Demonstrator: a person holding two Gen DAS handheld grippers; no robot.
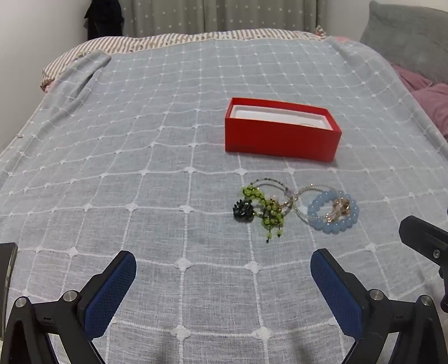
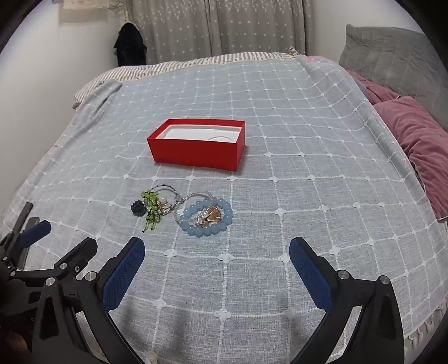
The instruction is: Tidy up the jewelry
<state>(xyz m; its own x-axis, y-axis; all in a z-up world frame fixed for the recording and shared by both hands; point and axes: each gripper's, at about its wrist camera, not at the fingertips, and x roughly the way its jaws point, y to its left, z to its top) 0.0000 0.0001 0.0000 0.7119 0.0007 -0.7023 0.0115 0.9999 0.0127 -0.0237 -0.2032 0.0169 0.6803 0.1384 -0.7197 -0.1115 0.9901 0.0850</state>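
An open red box (image 1: 281,135) (image 2: 196,151) with a white lining sits on the grey-blue checked bedspread. In front of it lies a small heap of jewelry: a blue bead bracelet (image 1: 333,226) (image 2: 205,230) with a gold piece (image 1: 340,210) (image 2: 210,217) inside it, a green bead bracelet (image 1: 266,208) (image 2: 151,210), a dark flower-shaped piece (image 1: 243,211) (image 2: 138,208) and thin clear-bead rings (image 1: 273,183). My left gripper (image 1: 223,268) is open and empty, short of the heap. My right gripper (image 2: 217,256) is likewise open and empty, just short of the blue bracelet.
The bedspread (image 1: 140,168) covers a bed with a striped sheet at its far edge (image 1: 168,42). Pink bedding (image 2: 420,145) and a grey pillow (image 2: 392,61) lie at the right. Curtains (image 2: 224,25) and a dark garment (image 2: 130,44) stand behind. The left gripper's body (image 2: 33,252) shows at the right wrist view's lower left.
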